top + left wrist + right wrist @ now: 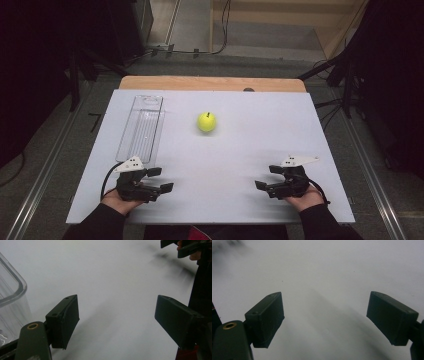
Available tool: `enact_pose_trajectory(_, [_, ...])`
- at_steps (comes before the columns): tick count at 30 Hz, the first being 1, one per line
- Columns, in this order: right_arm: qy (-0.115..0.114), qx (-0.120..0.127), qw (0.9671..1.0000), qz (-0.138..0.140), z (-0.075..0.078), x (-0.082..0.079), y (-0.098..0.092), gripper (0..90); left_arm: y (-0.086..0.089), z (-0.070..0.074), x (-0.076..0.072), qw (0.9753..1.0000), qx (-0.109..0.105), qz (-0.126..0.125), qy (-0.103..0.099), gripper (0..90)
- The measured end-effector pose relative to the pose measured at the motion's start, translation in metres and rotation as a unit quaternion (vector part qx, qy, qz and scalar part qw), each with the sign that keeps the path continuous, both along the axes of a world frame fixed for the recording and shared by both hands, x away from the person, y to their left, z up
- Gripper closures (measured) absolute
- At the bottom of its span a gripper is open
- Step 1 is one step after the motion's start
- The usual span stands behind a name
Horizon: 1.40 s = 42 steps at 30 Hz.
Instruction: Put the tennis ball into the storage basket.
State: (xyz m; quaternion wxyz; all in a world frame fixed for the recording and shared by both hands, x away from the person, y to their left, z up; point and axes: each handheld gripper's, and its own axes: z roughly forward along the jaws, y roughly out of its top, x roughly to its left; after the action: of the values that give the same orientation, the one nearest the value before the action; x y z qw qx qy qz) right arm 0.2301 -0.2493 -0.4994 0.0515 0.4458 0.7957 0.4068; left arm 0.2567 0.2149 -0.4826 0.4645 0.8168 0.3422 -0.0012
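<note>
- Tongs on the left (159,179) rest at the near left of the white counter (250,130), jaws spread wide with nothing between them.
- Tongs on the right (266,176) lie at the near right of the counter, jaws likewise wide apart and empty; the two pairs point toward each other.
- Clear plastic tray (141,128) lies lengthwise just beyond the left tongs, its near end close beside them; its rounded corner (15,287) shows in the left gripper view. Nothing can be seen inside it.
- Yellow-green apple (206,122) sits on the counter to the right of the tray, well apart from both tongs, stem up.
</note>
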Motion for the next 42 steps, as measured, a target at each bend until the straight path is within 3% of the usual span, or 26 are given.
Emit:
enact_pose_trajectory(8, [-0.002, 0.000, 1.0000, -0.003, 0.0010, -0.0001, -0.0017, 12.6, -0.0002, 0.0014, 0.0028, 0.9999, 0.006, -0.006, 0.013, 20.2])
enact_pose_trajectory(12, [0.008, 0.018, 0.9998, 0.000, 0.0015, 0.0012, -0.0027, 12.6, -0.0006, 0.0010, 0.0015, 0.9999, 0.007, -0.003, 0.012, 20.2])
enact_pose_trajectory(20, [0.004, 0.010, 0.9999, 0.001, 0.0022, -0.0001, -0.0036, 12.6, -0.0007, 0.0028, 0.0006, 1.0000, 0.003, -0.004, 0.008, 19.9])
enact_pose_trajectory(26, [0.007, 0.020, 0.9998, 0.002, 0.0021, -0.0006, -0.0058, 12.6, 0.0007, 0.0026, 0.0018, 1.0000, 0.004, -0.003, 0.005, 19.5])
enact_pose_trajectory(42, [0.004, 0.013, 0.9999, -0.002, 0.0025, -0.0020, -0.0061, 12.7, 0.0004, 0.0042, 0.0043, 0.9999, 0.003, 0.000, 0.013, 19.6])
